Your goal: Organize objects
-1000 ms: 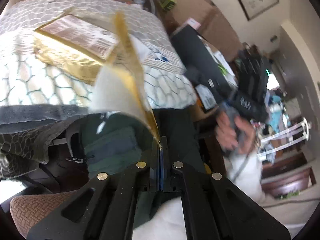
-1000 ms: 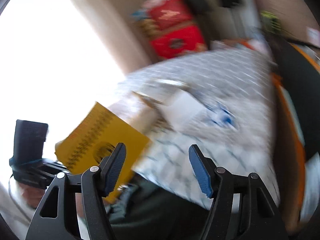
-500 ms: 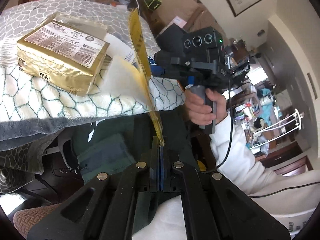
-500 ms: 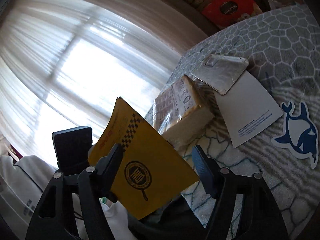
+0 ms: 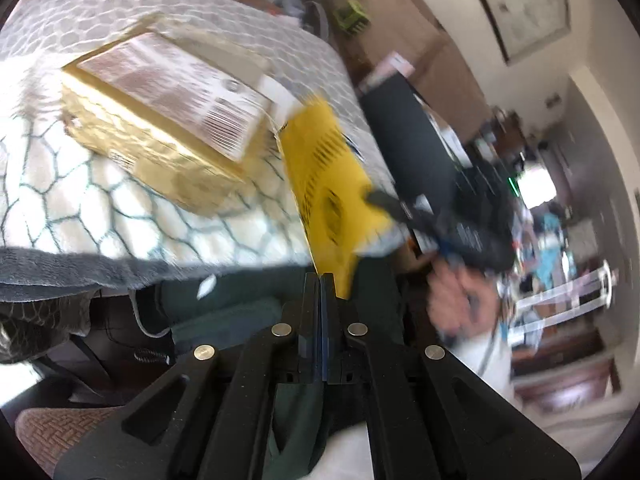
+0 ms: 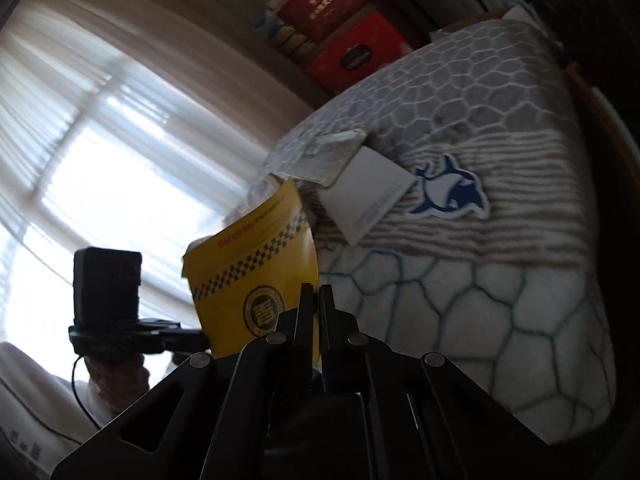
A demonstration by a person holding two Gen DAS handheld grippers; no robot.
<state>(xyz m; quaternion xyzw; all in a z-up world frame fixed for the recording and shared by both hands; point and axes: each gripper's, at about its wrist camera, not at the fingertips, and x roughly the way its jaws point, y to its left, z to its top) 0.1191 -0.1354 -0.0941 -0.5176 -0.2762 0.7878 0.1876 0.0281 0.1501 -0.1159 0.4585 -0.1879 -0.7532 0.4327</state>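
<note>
In the left wrist view, the left gripper [image 5: 322,280] is pinching the bottom corner of a yellow card [image 5: 332,196], its jaws closed on it. The card is standing up just ahead of the gripper, over the edge of the blanket [image 5: 80,208]. A gold packet [image 5: 160,120] is lying on the blanket ahead and to the left. The right gripper [image 5: 380,200] is clamping the card's far edge.

In the right wrist view, the right gripper [image 6: 316,296] has just been closing and is gripping the card's [image 6: 256,276] edge. A white card [image 6: 368,196] and a shark sticker [image 6: 452,192] are lying ahead to the right.
</note>
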